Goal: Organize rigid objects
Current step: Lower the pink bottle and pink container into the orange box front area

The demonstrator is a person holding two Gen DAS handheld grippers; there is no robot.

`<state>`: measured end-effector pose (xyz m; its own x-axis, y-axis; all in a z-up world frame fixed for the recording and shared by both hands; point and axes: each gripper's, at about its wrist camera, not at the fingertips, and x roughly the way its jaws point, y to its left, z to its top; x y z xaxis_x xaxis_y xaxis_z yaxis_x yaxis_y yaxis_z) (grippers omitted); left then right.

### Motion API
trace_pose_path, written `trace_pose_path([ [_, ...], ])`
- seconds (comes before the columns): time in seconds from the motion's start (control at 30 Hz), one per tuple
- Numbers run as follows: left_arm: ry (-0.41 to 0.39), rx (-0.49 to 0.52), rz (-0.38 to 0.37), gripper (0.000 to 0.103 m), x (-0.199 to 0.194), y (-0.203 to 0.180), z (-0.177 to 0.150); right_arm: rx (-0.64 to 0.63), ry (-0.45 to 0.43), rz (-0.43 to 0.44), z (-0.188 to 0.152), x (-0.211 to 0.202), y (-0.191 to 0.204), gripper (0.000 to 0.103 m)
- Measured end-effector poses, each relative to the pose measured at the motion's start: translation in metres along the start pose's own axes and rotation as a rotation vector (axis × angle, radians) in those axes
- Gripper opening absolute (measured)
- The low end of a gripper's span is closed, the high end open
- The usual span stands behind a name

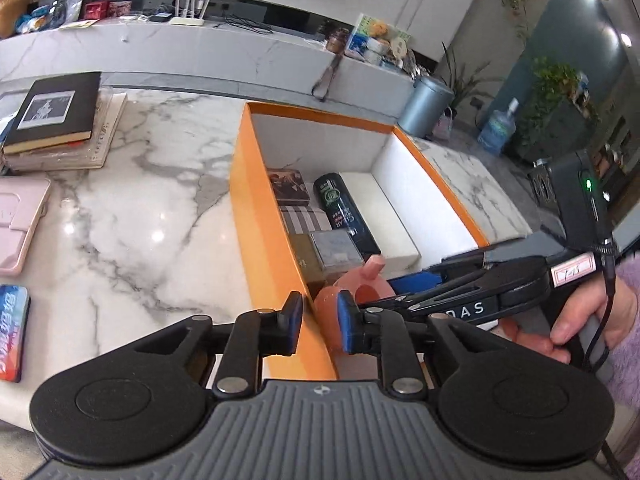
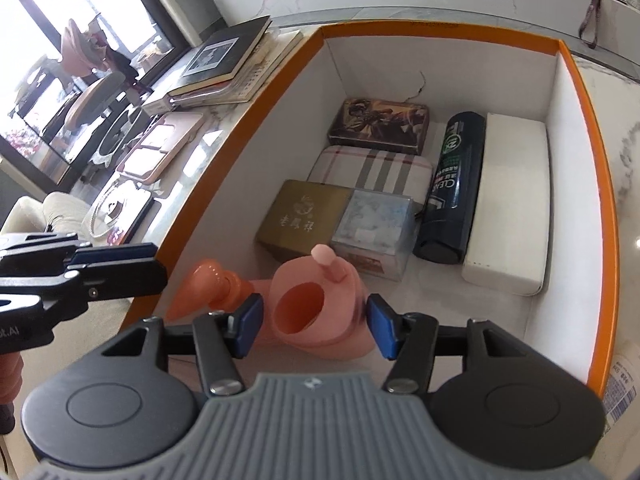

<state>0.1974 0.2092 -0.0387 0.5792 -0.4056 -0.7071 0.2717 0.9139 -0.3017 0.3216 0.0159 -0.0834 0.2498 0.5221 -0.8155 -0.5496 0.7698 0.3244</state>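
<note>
Placement is the step in hand. The pink watering can [image 2: 348,312] sits in the near corner of the orange box [image 2: 440,30], its spout lying along the near left wall and its body just in front of the gold box [image 2: 304,216] and the clear case [image 2: 376,216].

My right gripper [image 2: 315,324] stands wide, one pad on each side of the can's body. A sliver of floor shows by the left pad, so I judge the can is resting on the box floor, not carried.

My left gripper [image 1: 320,320] hangs over the near box wall with its pads drawn close together. The wall's edge shows through the narrow gap, but from this angle I cannot tell whether the pads nip it or only hover above it.

The far end of the box is already packed: a dark spray can [image 2: 452,184], tins and a white block lie side by side.

Next I should lift the right gripper straight up, clear of the handle and the spout, so nothing tips. After that comes the blue tin [image 1: 12,336], waiting on the marble table [image 1: 160,208] to the left.
</note>
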Motion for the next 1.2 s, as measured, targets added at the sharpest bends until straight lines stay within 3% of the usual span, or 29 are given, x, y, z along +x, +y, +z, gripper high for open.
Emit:
trace_pose_path([
  [0.2,0.104,0.174,0.008,0.05,0.002,-0.016,0.005,-0.092,0.036,-0.011,0.0,-0.001,0.005,0.06],
  [0.4,0.198,0.295,0.079,0.049,0.019,-0.031,0.007,-0.086,0.055,-0.016,-0.001,0.003,0.004,0.06],
  [0.53,0.221,0.35,0.103,0.04,0.026,-0.036,0.009,-0.083,0.065,-0.013,-0.003,0.007,0.002,0.06],
  [0.73,0.244,0.513,0.157,0.034,0.032,-0.054,0.006,-0.109,0.064,-0.01,-0.002,0.009,0.002,0.059],
  [0.87,0.236,0.498,0.152,0.033,0.033,-0.053,0.004,-0.147,0.057,-0.037,0.0,0.011,0.006,0.054],
  [1.2,0.233,0.431,0.144,0.035,0.028,-0.052,0.007,-0.146,0.06,-0.039,0.005,0.015,0.007,0.055],
])
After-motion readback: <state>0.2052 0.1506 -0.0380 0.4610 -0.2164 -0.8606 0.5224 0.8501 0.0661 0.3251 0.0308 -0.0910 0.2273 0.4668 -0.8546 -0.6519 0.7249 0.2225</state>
